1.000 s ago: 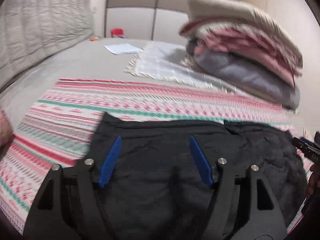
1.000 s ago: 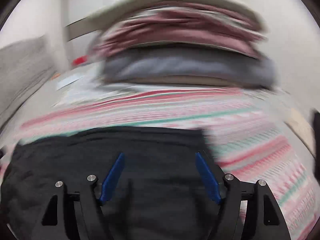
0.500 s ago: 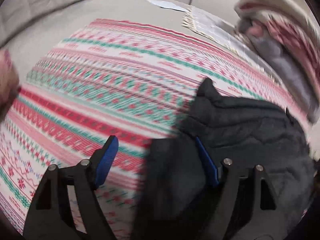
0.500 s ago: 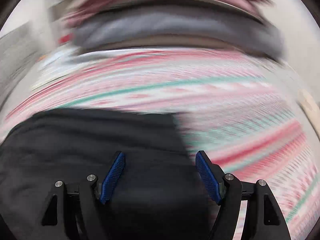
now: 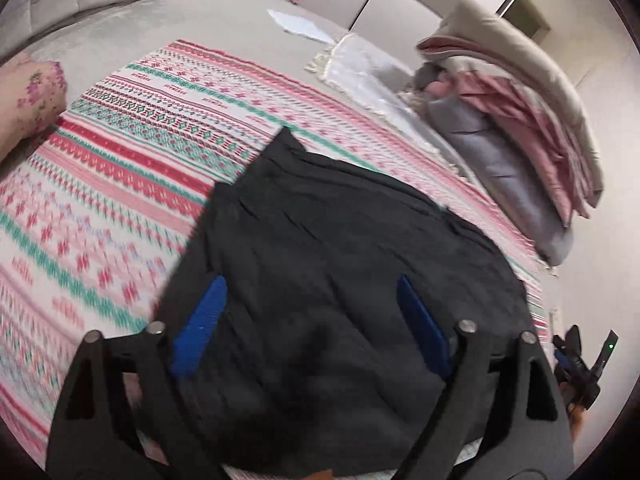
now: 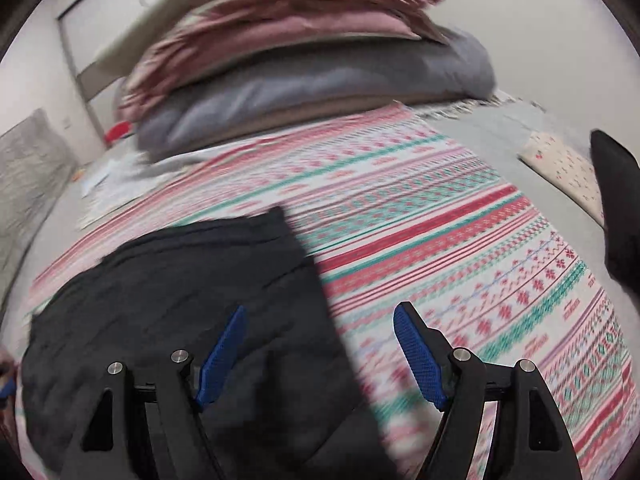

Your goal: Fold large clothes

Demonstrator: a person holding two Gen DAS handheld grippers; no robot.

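A black garment (image 5: 340, 240) lies folded and a little rumpled on a red, green and white patterned blanket (image 5: 140, 160). My left gripper (image 5: 310, 280) hovers over the garment's near part. Its jaws are opening, and the blue pads press on nothing. In the right wrist view the garment (image 6: 180, 280) fills the lower left. My right gripper (image 6: 320, 308) straddles its right edge, the left finger over black cloth and the right finger over the blanket (image 6: 440, 220). Its jaws are opening slightly, with nothing gripped. The right gripper (image 5: 580, 360) also shows at the left view's right edge.
A tall stack of folded bedding (image 5: 520, 120) in pink, grey and beige stands at the blanket's far right. A white fringed cloth (image 5: 360, 68) lies behind. A floral pillow (image 5: 32, 100) sits at the left. A small patterned cushion (image 6: 560, 168) and something dark (image 6: 616, 200) are at the right.
The left gripper swung to the garment's left edge and back over it, rolling, with its jaws wider. The right gripper slid right, from over the garment to its right edge.
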